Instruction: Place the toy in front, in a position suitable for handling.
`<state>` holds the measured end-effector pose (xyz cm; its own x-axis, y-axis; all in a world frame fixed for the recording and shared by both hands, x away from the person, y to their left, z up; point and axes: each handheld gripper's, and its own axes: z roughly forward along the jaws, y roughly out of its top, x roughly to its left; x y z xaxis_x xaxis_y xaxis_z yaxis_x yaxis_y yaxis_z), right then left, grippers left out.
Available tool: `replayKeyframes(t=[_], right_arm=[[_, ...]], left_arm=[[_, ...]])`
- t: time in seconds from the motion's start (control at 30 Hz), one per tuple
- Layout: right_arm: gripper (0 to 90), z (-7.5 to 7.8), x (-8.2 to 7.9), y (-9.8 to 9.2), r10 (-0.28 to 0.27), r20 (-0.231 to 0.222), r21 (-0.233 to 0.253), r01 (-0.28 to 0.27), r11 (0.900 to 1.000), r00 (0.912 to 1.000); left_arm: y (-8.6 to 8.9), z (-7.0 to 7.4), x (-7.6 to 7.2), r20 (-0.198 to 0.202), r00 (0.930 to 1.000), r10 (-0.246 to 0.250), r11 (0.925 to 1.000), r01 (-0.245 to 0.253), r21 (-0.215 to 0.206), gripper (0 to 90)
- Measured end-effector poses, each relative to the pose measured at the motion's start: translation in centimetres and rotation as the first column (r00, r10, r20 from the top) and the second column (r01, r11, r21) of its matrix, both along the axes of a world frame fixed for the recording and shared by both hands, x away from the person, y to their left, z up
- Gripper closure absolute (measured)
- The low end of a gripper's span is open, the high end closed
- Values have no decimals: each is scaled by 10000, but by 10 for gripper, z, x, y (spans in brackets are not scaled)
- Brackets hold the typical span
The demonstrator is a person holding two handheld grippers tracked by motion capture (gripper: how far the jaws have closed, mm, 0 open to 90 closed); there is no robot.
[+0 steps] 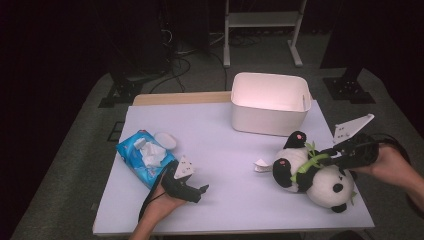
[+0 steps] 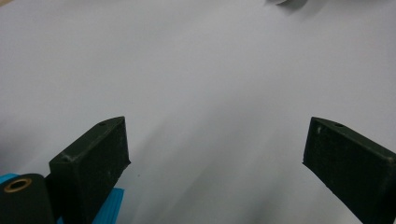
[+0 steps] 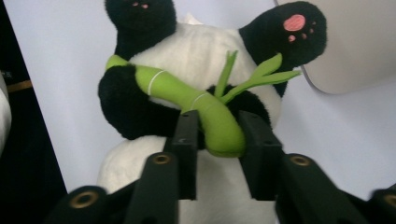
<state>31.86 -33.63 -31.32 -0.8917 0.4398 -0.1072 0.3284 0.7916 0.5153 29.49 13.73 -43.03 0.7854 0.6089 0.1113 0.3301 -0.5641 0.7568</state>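
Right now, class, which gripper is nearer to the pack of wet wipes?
Left. The left gripper sits open on the table just beside the pack of wet wipes; the right gripper is far across the table, clamped on the plush panda's green bamboo.

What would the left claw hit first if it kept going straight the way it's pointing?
Probably nothing soon: the open left claw points across bare table toward the panda. Its own view shows a white scrap far ahead; depth is unclear.
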Motion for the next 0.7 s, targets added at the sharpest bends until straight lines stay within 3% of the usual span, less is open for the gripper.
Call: replayKeyframes(t=[0.2,0.33,0.7], right_arm=[[757,2,-4,-2,67,89,234,-69,9997,9999],[771,6,-5,-3,206,89,647,-212,9977,9997],[773,35,-8,12,754,513,840,-795,9933,9958]], left_arm=[[0,-1,0,-6,9999,101,9999,-101,-89,57],[1,0,0,-7,9999,169,9998,-169,-98,57],[1,0,0,82,9997,213,9996,-211,-161,57]])
